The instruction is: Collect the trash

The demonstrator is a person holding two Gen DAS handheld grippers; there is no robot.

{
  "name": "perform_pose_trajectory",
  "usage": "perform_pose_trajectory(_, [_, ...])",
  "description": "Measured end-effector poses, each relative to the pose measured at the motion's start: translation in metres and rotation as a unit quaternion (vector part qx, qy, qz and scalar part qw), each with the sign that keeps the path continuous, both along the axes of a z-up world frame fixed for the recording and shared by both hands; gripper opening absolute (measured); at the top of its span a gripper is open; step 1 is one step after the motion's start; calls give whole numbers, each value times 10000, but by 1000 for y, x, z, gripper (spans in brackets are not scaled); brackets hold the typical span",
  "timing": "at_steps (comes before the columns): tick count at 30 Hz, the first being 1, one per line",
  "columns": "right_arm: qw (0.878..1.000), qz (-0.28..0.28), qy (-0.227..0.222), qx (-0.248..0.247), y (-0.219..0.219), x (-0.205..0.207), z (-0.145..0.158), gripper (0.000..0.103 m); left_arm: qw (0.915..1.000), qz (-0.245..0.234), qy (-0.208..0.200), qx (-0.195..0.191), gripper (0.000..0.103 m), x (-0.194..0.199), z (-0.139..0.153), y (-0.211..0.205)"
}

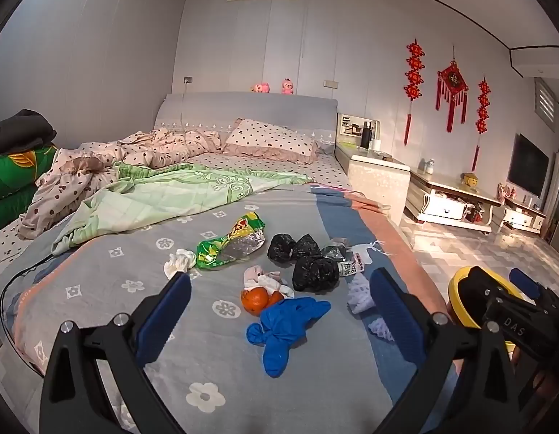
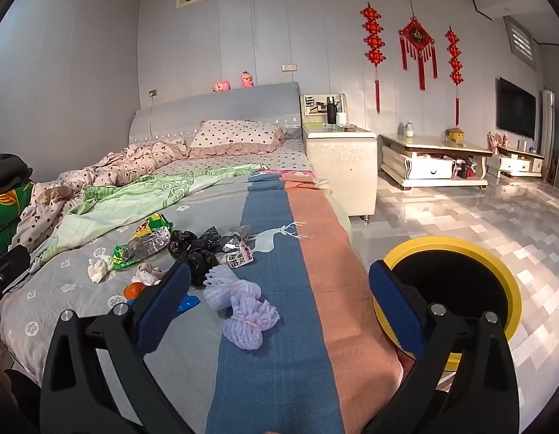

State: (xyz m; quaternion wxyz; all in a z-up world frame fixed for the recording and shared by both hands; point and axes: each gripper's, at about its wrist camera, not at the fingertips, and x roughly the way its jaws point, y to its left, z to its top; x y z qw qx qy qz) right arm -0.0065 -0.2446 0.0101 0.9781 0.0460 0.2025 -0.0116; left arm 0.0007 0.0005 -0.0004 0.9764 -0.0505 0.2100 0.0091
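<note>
1. My left gripper (image 1: 279,307) and right gripper (image 2: 279,303) are both wide open and hold nothing.
2. The trash lies on the bed (image 1: 98,289); the yellow-rimmed bin (image 2: 456,249) stands beside it.
3. I should take the near blue glove (image 1: 283,325) first, pinching its bulky middle.

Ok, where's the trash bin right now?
The yellow-rimmed trash bin stands on the tiled floor beside the bed's orange-striped edge, on the right of the right wrist view, just behind the right gripper's right-hand finger.

A blue knotted rubber glove (image 1: 286,322) lies on the bed (image 1: 192,361) between the left tongs (image 1: 279,311); an orange (image 1: 256,298) sits just beyond it, and crumpled black plastic bags (image 1: 308,260) farther ahead.
</note>
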Motion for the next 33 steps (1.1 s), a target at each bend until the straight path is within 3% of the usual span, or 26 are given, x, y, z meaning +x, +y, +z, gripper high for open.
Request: perform_pose_trajectory(33, [10000,1,6,5,0,0,-1,95,10000,5,-7,53,96,1,1,-5])
